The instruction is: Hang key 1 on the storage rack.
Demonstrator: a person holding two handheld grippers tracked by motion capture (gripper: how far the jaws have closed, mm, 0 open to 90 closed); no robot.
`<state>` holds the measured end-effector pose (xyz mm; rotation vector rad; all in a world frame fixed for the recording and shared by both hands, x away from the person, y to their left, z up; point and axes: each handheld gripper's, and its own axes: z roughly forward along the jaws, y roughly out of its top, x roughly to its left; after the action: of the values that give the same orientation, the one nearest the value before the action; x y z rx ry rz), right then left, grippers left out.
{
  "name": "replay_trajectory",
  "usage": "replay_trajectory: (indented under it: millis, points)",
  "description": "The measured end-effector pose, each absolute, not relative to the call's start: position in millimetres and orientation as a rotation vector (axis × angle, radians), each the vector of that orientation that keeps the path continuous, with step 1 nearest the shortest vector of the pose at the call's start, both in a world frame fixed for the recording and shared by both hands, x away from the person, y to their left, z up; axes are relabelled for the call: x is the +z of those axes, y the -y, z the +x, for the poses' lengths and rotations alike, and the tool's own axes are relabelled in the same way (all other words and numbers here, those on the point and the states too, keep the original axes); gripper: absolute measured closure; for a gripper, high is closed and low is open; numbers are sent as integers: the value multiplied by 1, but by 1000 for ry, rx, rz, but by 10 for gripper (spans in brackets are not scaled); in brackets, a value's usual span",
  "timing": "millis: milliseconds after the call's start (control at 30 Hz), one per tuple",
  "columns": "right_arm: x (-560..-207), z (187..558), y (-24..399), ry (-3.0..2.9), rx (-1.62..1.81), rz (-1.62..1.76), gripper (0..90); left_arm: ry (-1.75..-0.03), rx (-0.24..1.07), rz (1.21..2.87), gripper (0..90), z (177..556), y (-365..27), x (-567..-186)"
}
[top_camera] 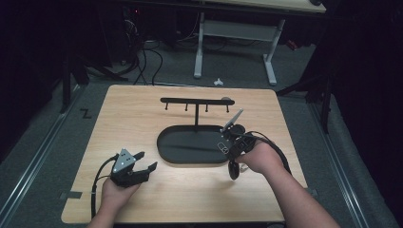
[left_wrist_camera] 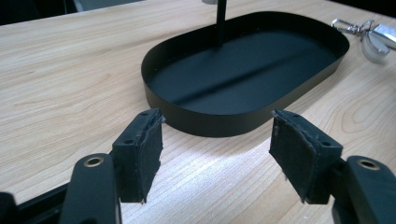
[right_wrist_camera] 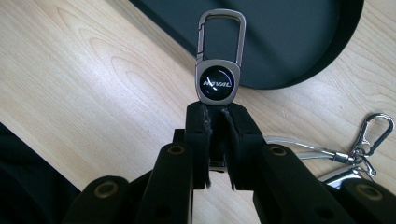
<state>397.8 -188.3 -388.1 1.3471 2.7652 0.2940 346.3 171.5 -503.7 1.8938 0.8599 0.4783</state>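
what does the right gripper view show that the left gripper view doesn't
Right gripper view: the right gripper shut on a metal keychain whose round badge carries lettering, its carabiner loop sticking out over the tray rim. Left gripper view: the left gripper with jaws apart and nothing between them, plus the stand's post rising from the tray. Both: the black oval tray and more keys on the table.

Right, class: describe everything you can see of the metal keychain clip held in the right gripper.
The keychain clip looks like brushed grey metal. It has a rounded rectangular carabiner loop on top and, below it, a round glossy black badge with pale lettering. The right gripper is shut on its lower end, whose base is hidden between the pads. In the right gripper view it stands up out of the jaws, above the wooden table and the rim of the black tray, touching neither.
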Motion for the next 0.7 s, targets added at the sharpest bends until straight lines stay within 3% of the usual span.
replay_trajectory:
  millis: [700]
  points:
    - [-378,408,189,-2724,335,1355,806,-851,492,1934,344,337,-178,-503]
